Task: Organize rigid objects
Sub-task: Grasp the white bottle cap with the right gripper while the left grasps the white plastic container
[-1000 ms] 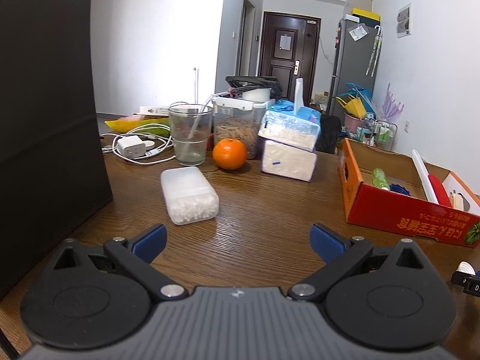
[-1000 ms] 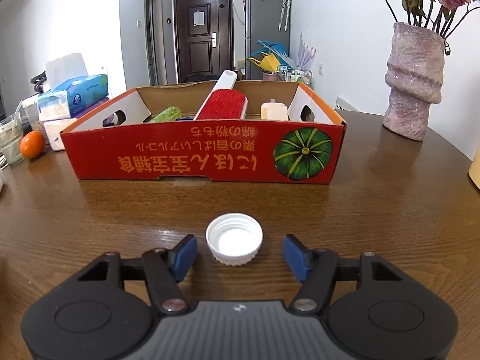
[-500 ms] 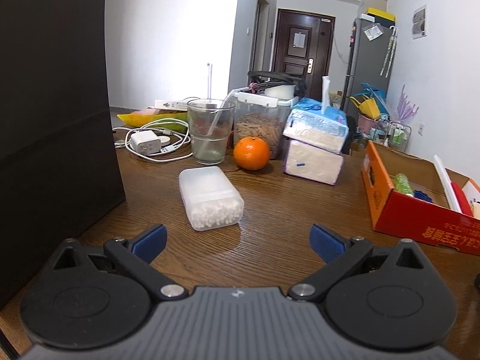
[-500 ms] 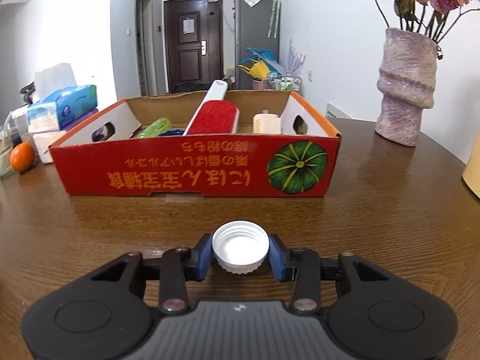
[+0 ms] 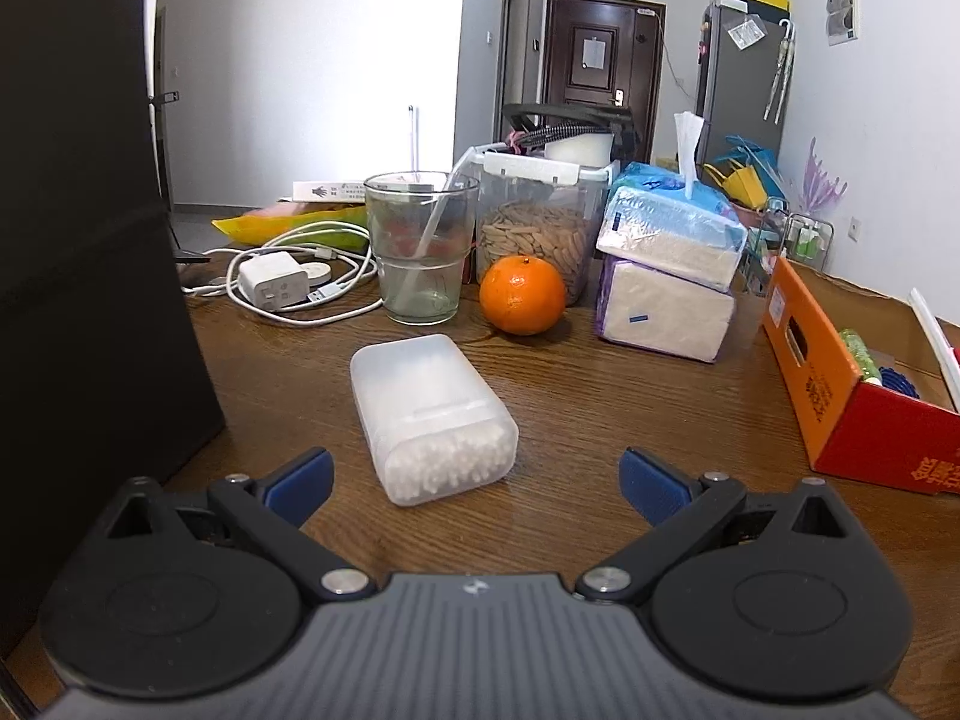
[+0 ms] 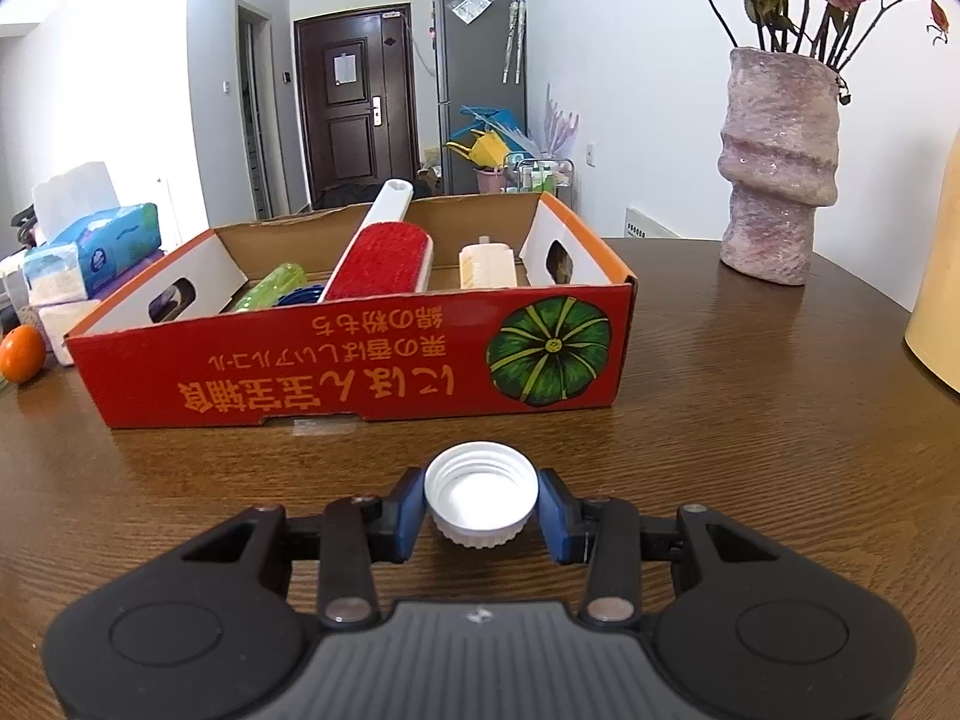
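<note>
The white cap (image 6: 481,502) sits low in the frame's centre, pinched between the right claw's (image 6: 482,510) blue pads, which have just closed on it, before the red box (image 6: 372,360). Only the left view shows the swab case (image 5: 433,417) on the desk (image 5: 600,396), ahead of the wide-spread left claw (image 5: 474,477).

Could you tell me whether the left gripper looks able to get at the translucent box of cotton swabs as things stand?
Probably yes. The left gripper stands open with the swab box lying just ahead of its fingertips on the table, nothing between them. The orange and glass sit well behind it.
</note>
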A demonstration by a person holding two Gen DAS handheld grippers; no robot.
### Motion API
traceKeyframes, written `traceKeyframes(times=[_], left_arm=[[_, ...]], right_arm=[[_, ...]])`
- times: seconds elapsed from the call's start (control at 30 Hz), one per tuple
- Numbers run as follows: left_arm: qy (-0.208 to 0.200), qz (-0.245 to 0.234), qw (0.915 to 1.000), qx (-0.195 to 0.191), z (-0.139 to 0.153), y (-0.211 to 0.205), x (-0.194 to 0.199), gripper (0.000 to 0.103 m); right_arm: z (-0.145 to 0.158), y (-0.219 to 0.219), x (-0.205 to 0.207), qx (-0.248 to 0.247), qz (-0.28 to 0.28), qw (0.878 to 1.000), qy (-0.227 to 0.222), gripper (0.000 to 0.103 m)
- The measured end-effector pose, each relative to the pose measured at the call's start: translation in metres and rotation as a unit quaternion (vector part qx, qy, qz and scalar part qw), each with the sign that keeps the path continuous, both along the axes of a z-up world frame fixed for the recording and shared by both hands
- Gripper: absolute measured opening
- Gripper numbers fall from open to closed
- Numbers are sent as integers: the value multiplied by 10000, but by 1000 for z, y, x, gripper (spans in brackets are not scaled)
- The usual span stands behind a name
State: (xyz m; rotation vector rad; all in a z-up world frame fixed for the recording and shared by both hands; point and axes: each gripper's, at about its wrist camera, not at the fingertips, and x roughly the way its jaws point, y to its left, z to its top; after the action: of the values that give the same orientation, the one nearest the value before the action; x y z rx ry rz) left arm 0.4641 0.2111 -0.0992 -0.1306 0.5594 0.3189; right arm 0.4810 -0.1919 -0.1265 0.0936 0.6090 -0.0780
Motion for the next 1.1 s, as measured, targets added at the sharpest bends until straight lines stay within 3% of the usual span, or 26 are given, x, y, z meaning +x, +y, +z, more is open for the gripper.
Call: traceKeyframes(times=[0.93, 1.1], left_arm=[[590, -304, 9977, 122, -23, 37, 86, 103], [629, -384, 9972, 112, -24, 39, 92, 90]], right_arm=[[0, -1, 0, -9, -81, 9999, -78, 39], [-1, 0, -1, -11, -75, 9999, -92, 39]])
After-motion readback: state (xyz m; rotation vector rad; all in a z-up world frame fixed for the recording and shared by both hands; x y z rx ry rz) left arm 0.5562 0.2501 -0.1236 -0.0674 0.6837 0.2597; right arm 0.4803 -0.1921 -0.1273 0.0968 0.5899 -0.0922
